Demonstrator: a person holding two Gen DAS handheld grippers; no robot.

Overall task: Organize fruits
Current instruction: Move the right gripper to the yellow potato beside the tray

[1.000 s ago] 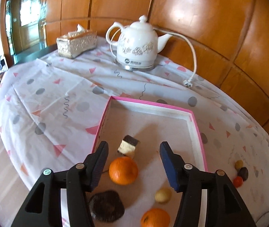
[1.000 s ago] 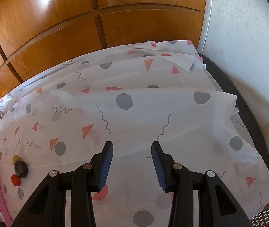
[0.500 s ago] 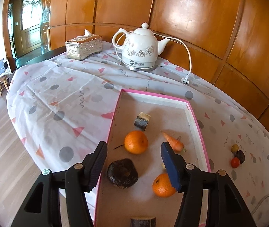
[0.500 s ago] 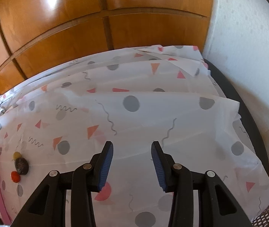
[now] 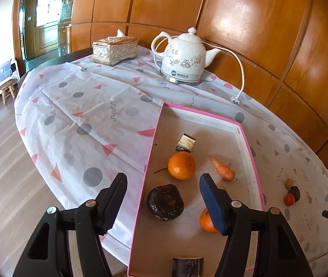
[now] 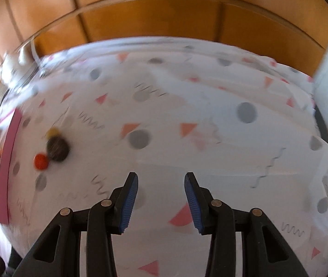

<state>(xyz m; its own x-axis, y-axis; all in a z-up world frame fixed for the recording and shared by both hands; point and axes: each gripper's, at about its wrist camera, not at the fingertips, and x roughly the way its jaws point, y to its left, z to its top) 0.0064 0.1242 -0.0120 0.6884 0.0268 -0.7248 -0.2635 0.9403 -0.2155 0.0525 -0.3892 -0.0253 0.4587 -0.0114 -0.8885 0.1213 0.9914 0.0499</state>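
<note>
Waiting outside the tray, three small fruits sit bunched on the tablecloth [image 6: 210,106] just past its pink right wall: a red one [image 6: 40,161], a dark one [image 6: 57,149] touching it, and a yellow one [image 6: 53,131] behind. Your right gripper [image 6: 161,204] hangs over bare cloth well to their right, fingers apart and empty. That view is smeared, so if you rush the reach you may nudge the cluster, and the round red fruit could roll toward the table's edge.

Your left gripper [image 5: 162,204] has just been opening; nothing is between its fingers. It hovers over the tray's [image 5: 252,161] near end, straddling its left wall. Lowering there, a finger may catch that wall.

Inside lie an orange [image 5: 181,165], a carrot [image 5: 222,169], a second orange [image 5: 206,221], a dark wrinkled lump [image 5: 165,202], a small block [image 5: 185,142] and another dark block [image 5: 187,266].
</note>
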